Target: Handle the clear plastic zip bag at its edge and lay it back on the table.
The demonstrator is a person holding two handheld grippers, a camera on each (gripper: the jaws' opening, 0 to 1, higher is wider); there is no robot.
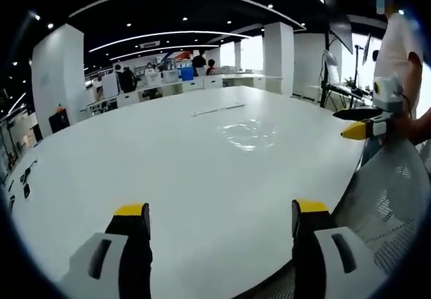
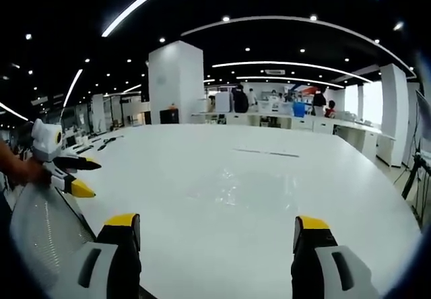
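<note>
black claws (image 1: 220,226), yellow tips, white T-shirt (image 1: 397,46)

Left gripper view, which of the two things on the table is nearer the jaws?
The crinkled clear zip bag; the thin strip lies beyond it, apart.

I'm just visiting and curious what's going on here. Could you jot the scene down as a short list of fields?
setting: open office, people at desks far off
table: large, white, glossy
bag: clear, lying flat on the table, untouched
strip: thin, lying on the table beyond the bag
left gripper: open, holds nothing, low at the near table edge
right gripper: open, holds nothing, pointing across the table
chair: white mesh back, beside the table
</note>
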